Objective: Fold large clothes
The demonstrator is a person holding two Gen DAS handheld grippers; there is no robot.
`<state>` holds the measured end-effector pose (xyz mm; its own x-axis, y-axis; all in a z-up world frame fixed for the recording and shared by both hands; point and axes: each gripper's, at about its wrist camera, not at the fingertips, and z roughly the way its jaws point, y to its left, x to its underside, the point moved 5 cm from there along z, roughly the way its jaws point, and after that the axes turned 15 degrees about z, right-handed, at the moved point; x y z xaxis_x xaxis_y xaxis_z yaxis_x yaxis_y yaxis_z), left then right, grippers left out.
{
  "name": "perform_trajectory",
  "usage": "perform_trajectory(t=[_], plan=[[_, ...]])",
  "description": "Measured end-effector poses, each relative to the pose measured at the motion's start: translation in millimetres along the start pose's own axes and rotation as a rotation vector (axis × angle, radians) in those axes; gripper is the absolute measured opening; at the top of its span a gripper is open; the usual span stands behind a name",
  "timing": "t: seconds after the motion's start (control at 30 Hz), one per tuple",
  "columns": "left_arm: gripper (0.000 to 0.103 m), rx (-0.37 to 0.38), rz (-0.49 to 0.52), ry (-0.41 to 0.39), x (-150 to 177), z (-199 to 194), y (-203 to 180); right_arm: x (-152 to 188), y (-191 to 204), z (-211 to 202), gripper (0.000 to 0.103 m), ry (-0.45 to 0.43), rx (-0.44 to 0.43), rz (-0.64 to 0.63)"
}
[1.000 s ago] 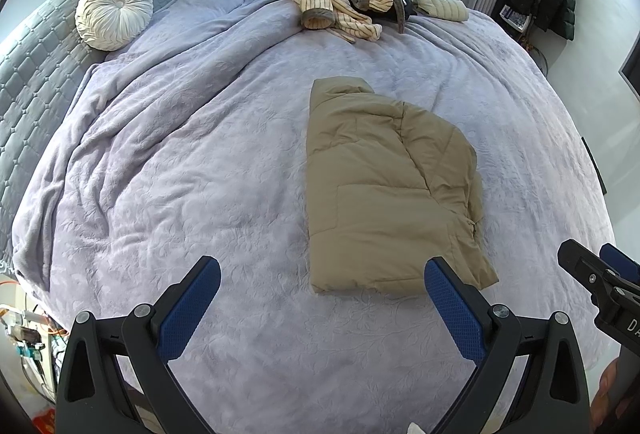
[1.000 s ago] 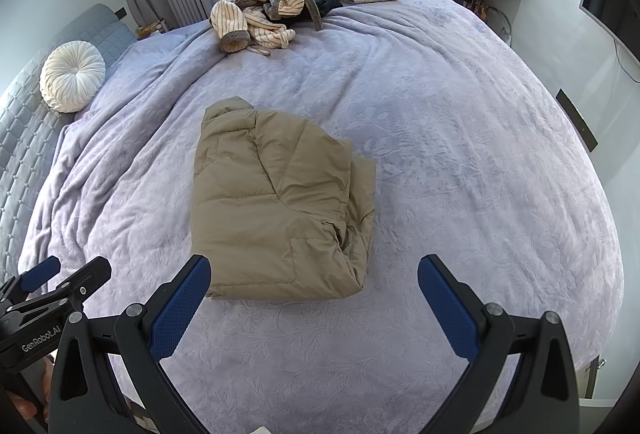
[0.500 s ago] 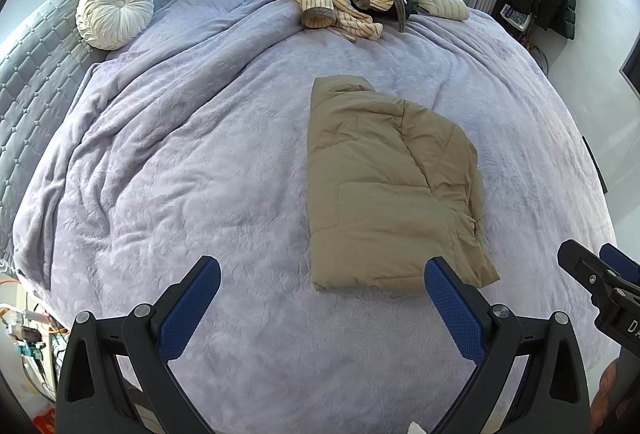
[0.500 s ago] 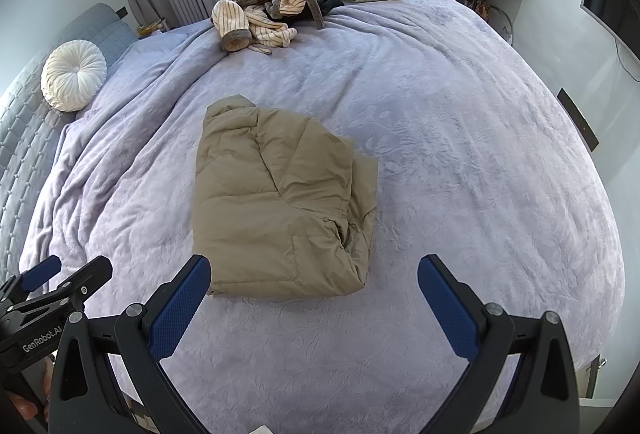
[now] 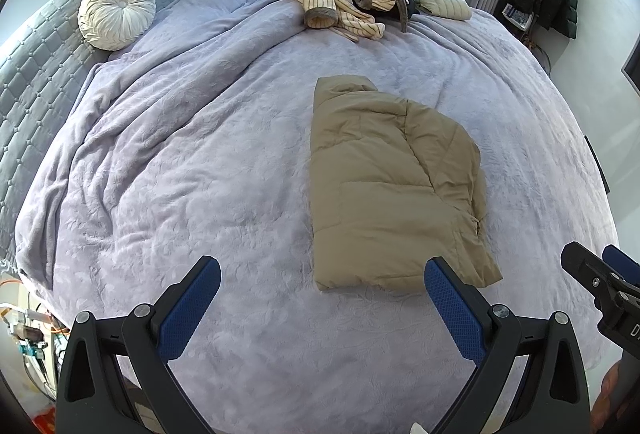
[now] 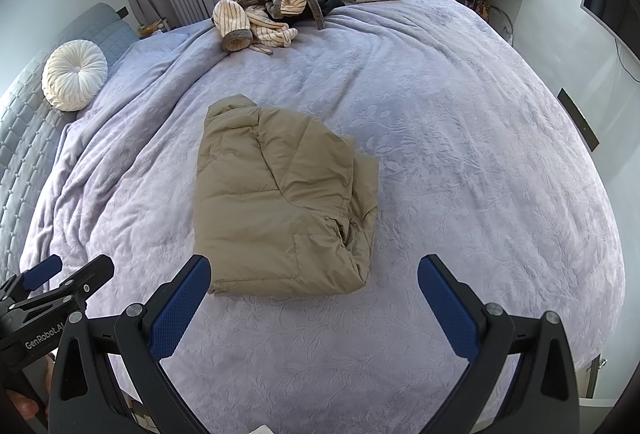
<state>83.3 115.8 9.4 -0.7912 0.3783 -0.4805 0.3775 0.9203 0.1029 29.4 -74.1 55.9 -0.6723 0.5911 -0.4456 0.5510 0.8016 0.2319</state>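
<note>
Folded tan jacket (image 5: 392, 190) flat on bed (image 5: 200, 170); left hand-held gripper (image 5: 320, 294) agape, empty.

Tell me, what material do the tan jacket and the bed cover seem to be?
Tan jacket: likely smooth woven synthetic shell with padding, matte; stitched quilt lines and puffy folds show it. Bed cover: probably soft plush fleece, lavender; fuzzy surface with embossed leaf pattern.

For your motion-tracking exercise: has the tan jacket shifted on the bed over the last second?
No. The tan jacket lies at the same spot on the purple blanket, equally far below the striped clothes pile; only slight camera drift.
</note>
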Motion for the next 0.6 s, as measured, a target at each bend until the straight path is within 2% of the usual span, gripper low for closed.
perform_trajectory(t=[0.6], plan=[[0.102, 0.013, 0.014, -0.005, -12.3, 1.3, 1.3, 1.6, 1.3, -1.4, 0.103, 0.003, 0.002, 0.001]])
